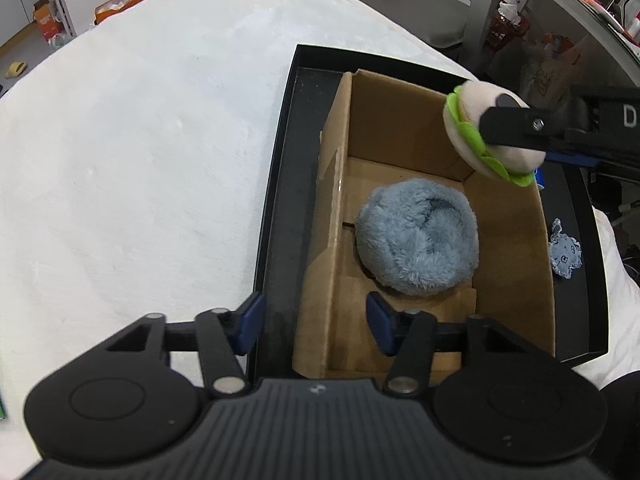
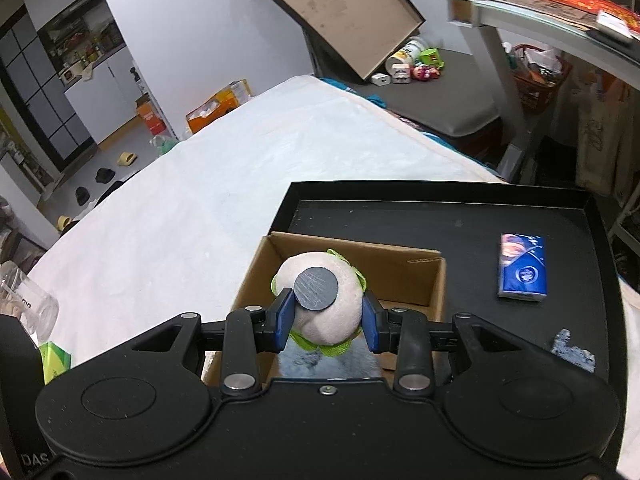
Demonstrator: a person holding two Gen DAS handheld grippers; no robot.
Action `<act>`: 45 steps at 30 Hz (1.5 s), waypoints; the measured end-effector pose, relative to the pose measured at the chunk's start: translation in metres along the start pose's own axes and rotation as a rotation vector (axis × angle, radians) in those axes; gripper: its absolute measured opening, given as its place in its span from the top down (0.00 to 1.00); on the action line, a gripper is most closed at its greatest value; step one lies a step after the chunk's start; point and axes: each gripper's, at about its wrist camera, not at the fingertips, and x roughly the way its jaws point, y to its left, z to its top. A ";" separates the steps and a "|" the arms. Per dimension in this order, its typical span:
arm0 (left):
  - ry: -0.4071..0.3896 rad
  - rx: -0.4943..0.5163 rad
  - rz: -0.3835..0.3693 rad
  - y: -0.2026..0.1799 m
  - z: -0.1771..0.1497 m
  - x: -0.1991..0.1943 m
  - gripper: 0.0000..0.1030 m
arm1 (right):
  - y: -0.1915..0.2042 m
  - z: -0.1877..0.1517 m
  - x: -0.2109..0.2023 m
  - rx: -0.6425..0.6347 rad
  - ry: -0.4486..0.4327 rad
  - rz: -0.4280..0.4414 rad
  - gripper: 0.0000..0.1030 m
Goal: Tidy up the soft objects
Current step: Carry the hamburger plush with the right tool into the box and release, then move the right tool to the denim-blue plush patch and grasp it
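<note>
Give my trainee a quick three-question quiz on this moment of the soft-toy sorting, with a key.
1. True or false: the fluffy blue toy lies inside the cardboard box.
2. What does the right gripper hold? A) tissue pack B) plush burger C) nothing
3. What lies on the black tray, right of the box?

Key:
1. True.
2. B: its jaws press both sides of the plush burger, above the box.
3. A blue tissue pack, and a small blue knitted piece nearer the camera.
</note>
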 end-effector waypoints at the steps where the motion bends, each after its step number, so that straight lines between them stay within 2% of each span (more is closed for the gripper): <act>1: 0.005 -0.003 0.002 0.000 0.000 0.001 0.58 | 0.002 0.000 0.002 -0.004 0.002 0.002 0.66; 6: 0.026 -0.010 0.002 0.001 0.000 0.006 0.79 | 0.008 0.002 0.008 -0.010 0.012 0.010 0.66; 8: 0.033 -0.011 0.004 0.001 0.001 0.008 0.83 | 0.010 0.003 0.010 -0.013 0.015 0.015 0.65; 10: 0.039 -0.011 0.009 0.001 0.001 0.009 0.87 | 0.014 0.003 0.014 -0.022 0.015 0.023 0.59; 13: 0.036 -0.003 0.008 0.001 -0.001 0.008 0.88 | 0.018 0.004 0.021 -0.037 0.019 0.039 0.46; 17: 0.035 -0.020 0.015 0.004 -0.001 0.006 0.89 | 0.016 0.002 0.025 -0.025 0.036 0.033 0.42; 26: 0.024 -0.017 0.035 -0.001 -0.001 0.002 0.89 | -0.004 -0.006 0.001 -0.015 0.020 -0.006 0.33; 35: 0.005 0.004 0.076 -0.008 -0.004 -0.002 0.85 | -0.035 -0.017 -0.023 -0.006 -0.014 -0.076 0.28; 38: -0.009 0.015 0.083 -0.010 -0.004 -0.005 0.80 | -0.046 -0.021 -0.025 0.006 -0.017 -0.093 0.25; 42: -0.030 0.025 0.100 -0.012 -0.005 -0.010 0.61 | -0.058 -0.029 -0.029 0.015 -0.018 -0.108 0.20; 45: -0.038 0.044 0.112 -0.016 -0.006 -0.012 0.54 | -0.066 -0.033 -0.030 0.023 -0.020 -0.127 0.17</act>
